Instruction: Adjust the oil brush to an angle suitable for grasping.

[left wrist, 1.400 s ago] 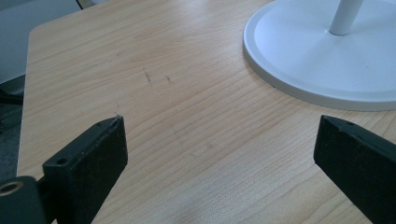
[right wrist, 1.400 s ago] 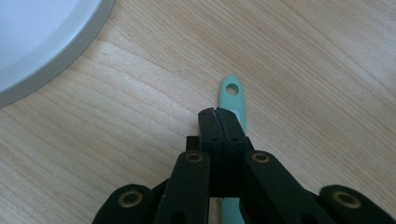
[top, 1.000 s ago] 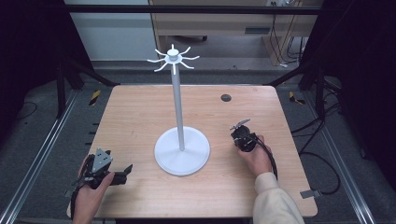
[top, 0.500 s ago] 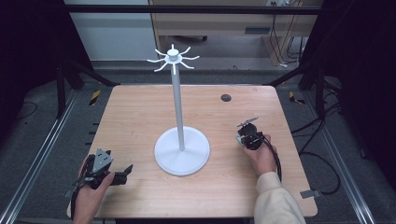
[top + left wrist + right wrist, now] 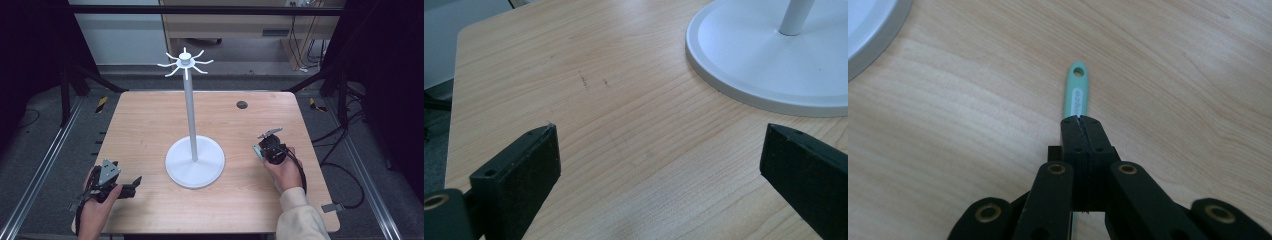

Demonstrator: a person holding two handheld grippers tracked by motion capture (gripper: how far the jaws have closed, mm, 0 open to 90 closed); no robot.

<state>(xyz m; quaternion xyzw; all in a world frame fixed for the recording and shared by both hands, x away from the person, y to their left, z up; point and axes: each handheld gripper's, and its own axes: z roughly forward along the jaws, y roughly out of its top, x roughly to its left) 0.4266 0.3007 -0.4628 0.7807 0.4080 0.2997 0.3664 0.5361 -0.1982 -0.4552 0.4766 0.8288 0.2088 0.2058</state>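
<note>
Standing in the middle of the table (image 5: 150, 120) is a white stand (image 5: 194, 161) with a round base and little hooks on top. To the right of the stand, the right gripper (image 5: 261, 146) has its jaws squeezed together on a green handle (image 5: 1077, 95), which pokes out over the wood. To the left of the stand, the left gripper (image 5: 131, 183) rests low with its jaws wide apart, holding nothing.

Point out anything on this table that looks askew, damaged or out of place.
Nothing stands out. The white stand is upright at mid-table, the right gripper is closed on a teal handle, and the left gripper rests open over bare wood.
</note>
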